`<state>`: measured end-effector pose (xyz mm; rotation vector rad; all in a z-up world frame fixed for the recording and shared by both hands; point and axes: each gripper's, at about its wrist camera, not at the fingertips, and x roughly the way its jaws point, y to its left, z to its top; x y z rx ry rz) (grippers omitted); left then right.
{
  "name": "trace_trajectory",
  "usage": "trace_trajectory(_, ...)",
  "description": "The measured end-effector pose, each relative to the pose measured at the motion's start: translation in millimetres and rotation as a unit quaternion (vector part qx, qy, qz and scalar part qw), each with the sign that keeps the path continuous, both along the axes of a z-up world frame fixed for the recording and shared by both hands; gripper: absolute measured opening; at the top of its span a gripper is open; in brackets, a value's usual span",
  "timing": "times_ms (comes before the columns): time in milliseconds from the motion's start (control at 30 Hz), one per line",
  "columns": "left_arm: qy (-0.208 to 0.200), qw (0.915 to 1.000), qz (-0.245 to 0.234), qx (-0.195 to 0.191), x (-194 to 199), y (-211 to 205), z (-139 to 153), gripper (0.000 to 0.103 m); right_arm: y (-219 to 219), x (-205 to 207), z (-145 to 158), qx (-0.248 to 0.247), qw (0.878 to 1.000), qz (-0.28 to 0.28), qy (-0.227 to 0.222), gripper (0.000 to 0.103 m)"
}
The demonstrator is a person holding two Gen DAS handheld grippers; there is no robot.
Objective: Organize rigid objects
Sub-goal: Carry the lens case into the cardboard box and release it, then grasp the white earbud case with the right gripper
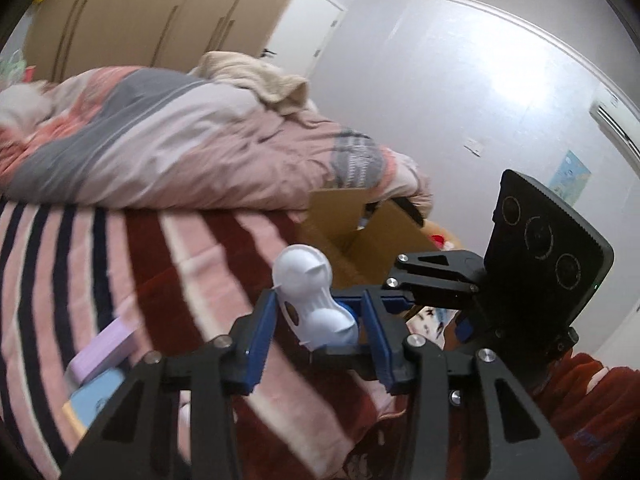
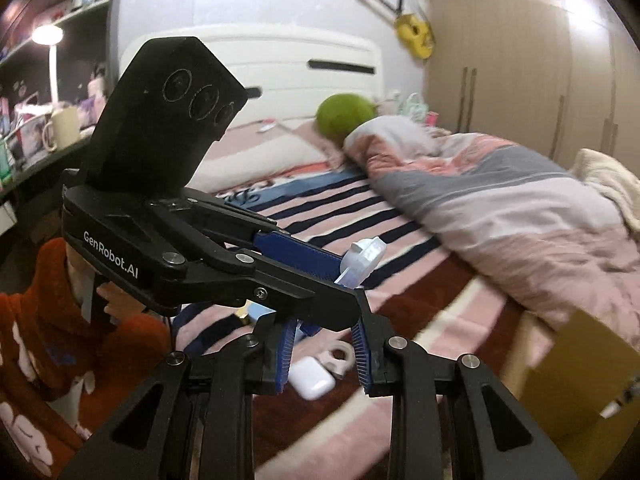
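Left wrist: left claw (image 1: 320,316) grips glossy white lobed plastic toy (image 1: 310,300).

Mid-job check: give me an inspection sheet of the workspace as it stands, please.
Surface: striped blanket on a bed; bunched quilt behind.
Job's things: white plastic object and white earbud case, both held; open cardboard box at the bed's edge.
Clutter: purple block and light blue item on the blanket; green cushion near the headboard.
Grippers: left hand-held gripper shut on the white plastic object; right hand-held gripper shut on the earbud case.
Cables: nothing seen.
Surroundings: wardrobe, yellow toy guitar on the wall, lit lamp by shelves, a red sleeve.
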<state>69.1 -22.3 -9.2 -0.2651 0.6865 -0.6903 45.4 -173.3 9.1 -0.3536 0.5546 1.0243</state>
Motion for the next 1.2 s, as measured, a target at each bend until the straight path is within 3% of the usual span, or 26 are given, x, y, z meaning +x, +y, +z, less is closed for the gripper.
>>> trace_trajectory(233, 0.005, 0.9984, -0.056, 0.006, 37.4, -83.2, 14.7, 0.039, -73.0, 9.5, 16.0, 0.019, 0.998, -0.068, 0.003, 0.022)
trace_trajectory(433, 0.028, 0.9953, -0.091, 0.018, 75.6, -141.3, 6.0, 0.039, -126.2, 33.4, 13.5, 0.011, 0.991, -0.130, 0.023, 0.022)
trace_trajectory(633, 0.043, 0.9940, -0.089, 0.046, 93.4, -167.1, -3.5, 0.040, -153.5, 49.0, 3.7, -0.013, 0.984, -0.174, 0.041, 0.024)
trace_trajectory(667, 0.043, 0.9942, -0.084, 0.052, 93.0, -166.4, -4.4, 0.053, -154.3, 51.8, 2.4, -0.017, 0.983, -0.177, 0.041, 0.027)
trace_trajectory(700, 0.041, 0.9947, -0.075, 0.057, 92.8, -164.8, -4.2, 0.073, -153.9, 54.6, 0.9, -0.022, 0.982, -0.183, 0.041, 0.039)
trace_trajectory(767, 0.026, 0.9961, -0.058, 0.061, 88.7, -159.3, -1.8, 0.084, -154.0, 55.0, 0.3, -0.032, 0.981, -0.189, 0.038, 0.058)
trace_trajectory(900, 0.016, 0.9972, -0.032, 0.066, 79.8, -136.9, 4.7, 0.084, -150.7, 45.7, 5.8, -0.034, 0.982, -0.183, 0.026, 0.082)
trace_trajectory(1100, -0.010, 0.9949, 0.030, 0.095, 48.2, -78.7, 16.0, 0.085, -117.0, 31.8, 12.0, -0.025, 0.991, -0.126, 0.026, 0.093)
trace_trajectory(1200, -0.017, 0.9924, 0.066, 0.103, 30.6, -43.3, 18.9, 0.087, -85.9, 16.4, 16.9, -0.028, 0.995, -0.093, 0.018, 0.093)
